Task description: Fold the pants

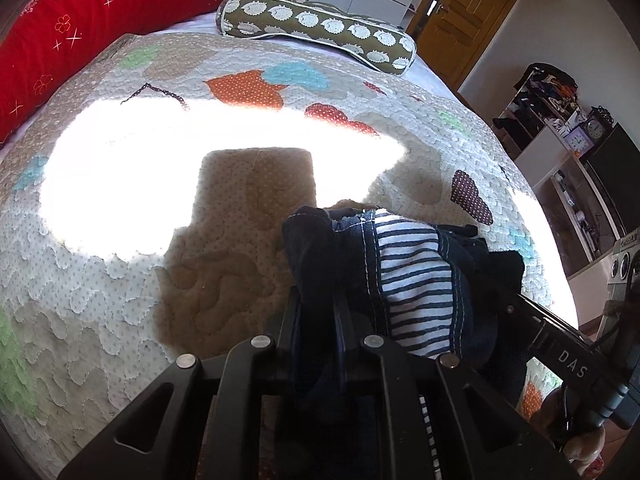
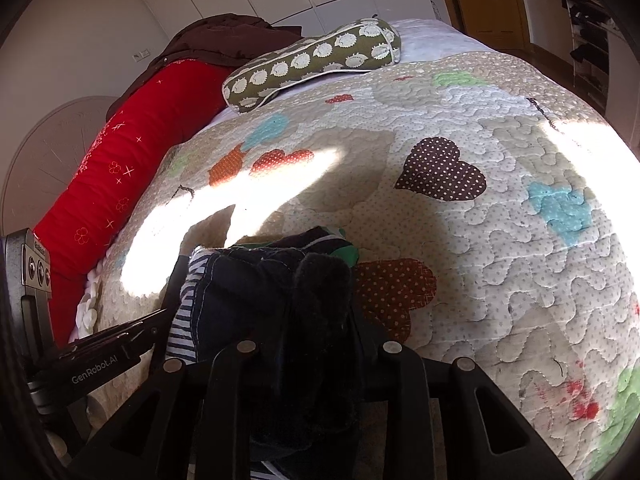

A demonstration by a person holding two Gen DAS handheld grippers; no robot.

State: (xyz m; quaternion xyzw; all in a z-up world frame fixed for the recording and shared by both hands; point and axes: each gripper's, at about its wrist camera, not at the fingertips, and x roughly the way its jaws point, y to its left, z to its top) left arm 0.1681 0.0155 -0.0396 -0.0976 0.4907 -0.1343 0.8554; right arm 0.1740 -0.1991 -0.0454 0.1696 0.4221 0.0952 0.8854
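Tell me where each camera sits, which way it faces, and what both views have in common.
Left wrist: sits on the left gripper, looking along its fingers across the quilt to the red pillow; the fingers clamp the dark pants, and the right gripper shows at the right edge.
Right wrist: sits on the right gripper, facing the same way, fingers shut on the pants; the left gripper shows at the left edge.
Shared: pants, quilt, red pillow, green bolster, door.

Navy pants (image 1: 312,248), striped lining; heart-patched quilt (image 2: 500,240)

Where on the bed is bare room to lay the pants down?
The quilt is bare between the pants and the green bolster, bordered by the red pillow. Near both grippers, left and right, bunched cloth crowds it.
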